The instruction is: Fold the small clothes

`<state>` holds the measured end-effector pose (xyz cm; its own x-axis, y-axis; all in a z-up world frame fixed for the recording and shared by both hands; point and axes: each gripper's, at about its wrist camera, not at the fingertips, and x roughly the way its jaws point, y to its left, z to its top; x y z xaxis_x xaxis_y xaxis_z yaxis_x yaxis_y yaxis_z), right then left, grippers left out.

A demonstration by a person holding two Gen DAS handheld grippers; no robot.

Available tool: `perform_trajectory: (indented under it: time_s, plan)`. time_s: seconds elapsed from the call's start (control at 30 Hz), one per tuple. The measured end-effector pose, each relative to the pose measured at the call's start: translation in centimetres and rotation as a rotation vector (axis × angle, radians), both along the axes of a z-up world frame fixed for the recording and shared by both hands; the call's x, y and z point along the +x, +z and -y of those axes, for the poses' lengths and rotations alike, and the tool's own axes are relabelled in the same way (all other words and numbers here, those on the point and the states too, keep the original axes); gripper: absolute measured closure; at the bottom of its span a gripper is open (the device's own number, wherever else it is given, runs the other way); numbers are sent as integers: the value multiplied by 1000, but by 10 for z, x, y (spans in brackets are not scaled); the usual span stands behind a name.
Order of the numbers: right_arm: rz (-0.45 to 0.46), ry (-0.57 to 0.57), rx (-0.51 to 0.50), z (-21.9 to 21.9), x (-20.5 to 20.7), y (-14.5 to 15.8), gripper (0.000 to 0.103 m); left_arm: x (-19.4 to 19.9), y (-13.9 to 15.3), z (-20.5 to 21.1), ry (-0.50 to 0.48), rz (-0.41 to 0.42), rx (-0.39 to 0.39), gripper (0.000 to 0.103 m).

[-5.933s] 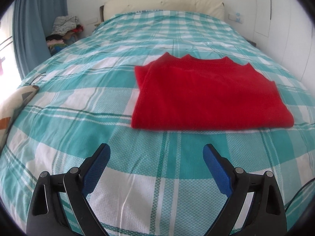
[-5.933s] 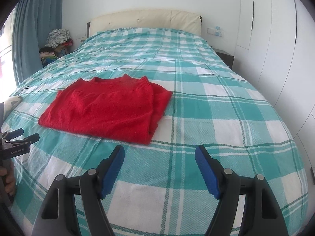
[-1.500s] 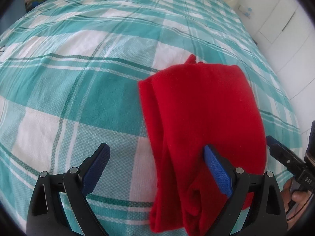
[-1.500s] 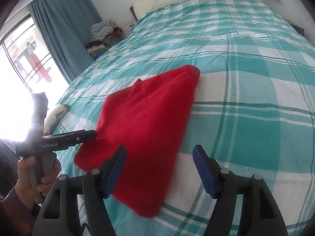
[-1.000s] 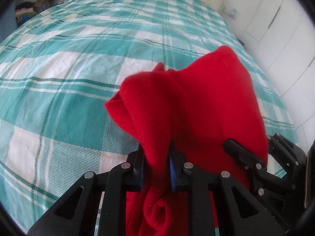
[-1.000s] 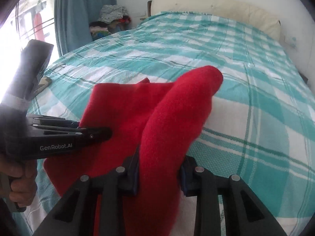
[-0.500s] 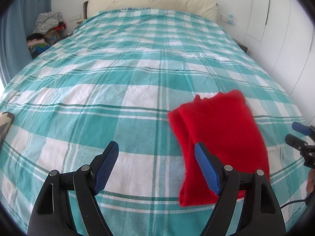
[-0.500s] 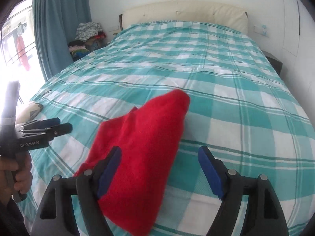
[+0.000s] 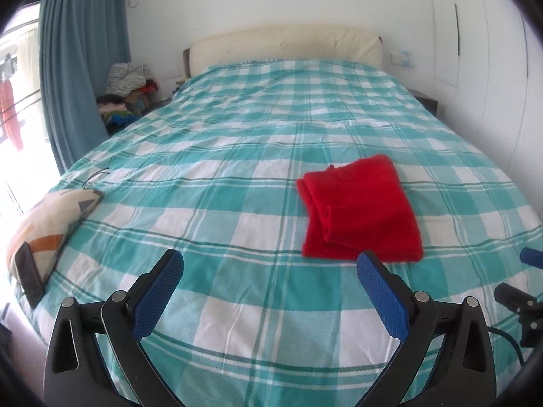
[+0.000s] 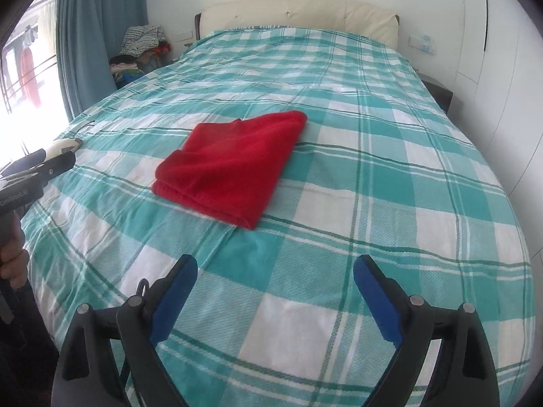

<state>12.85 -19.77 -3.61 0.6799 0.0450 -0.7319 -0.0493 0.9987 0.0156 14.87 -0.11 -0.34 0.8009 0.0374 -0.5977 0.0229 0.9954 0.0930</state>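
A red knitted garment folded into a compact rectangle point(image 9: 361, 208) is seen lying flat on the teal-and-white checked bedspread point(image 9: 237, 142), free of both tools. In the left wrist view the left black two-finger gripper with blue pads point(image 9: 268, 283) is held over bare bedspread with its jaws spread wide, having just been opening, nothing between them; the garment sits at about 1 o'clock from it, its near edge just beyond the right blue pad point(image 9: 380, 291) and not touched by it. In the right wrist view the right black two-finger gripper with blue pads point(image 10: 275, 295) is likewise released, jaws wide apart after just opening, only bedspread seen between them; the same garment point(image 10: 230, 166) is placed at about 11 o'clock, clearly apart from the fingertips, one corner pointing towards the gripper. The left tool is caught at 9 o'clock in the right wrist view, gripped by a hand point(image 10: 12, 257) at the frame edge. Part of the right tool is glimpsed at 4 o'clock in the left wrist view. A cream patterned cushion point(image 9: 51, 220) with a dark phone-like slab point(image 9: 29, 279) on it is noted at 9 o'clock on the bed edge. A cream padded headboard point(image 9: 285, 45) is at 12 o'clock, blue curtains point(image 9: 78, 68) at 10 o'clock, beside a pile of mixed clothes point(image 9: 127, 93).
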Motion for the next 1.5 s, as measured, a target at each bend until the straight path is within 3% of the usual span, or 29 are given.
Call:
perform_trajectory:
  time_s: [0.17, 0.33, 0.5, 1.5]
  plan:
    - [16, 23, 24, -21, -42, 24, 7, -40, 11, 7, 18, -14, 57, 1]
    - [30, 26, 8, -35, -71, 42, 7, -62, 21, 11, 6, -47, 20, 1]
    - [56, 26, -10, -47, -85, 56, 7, -78, 33, 11, 3, -29, 2, 1]
    - [118, -37, -51, -66, -89, 69, 1, -84, 29, 5, 38, -58, 12, 0]
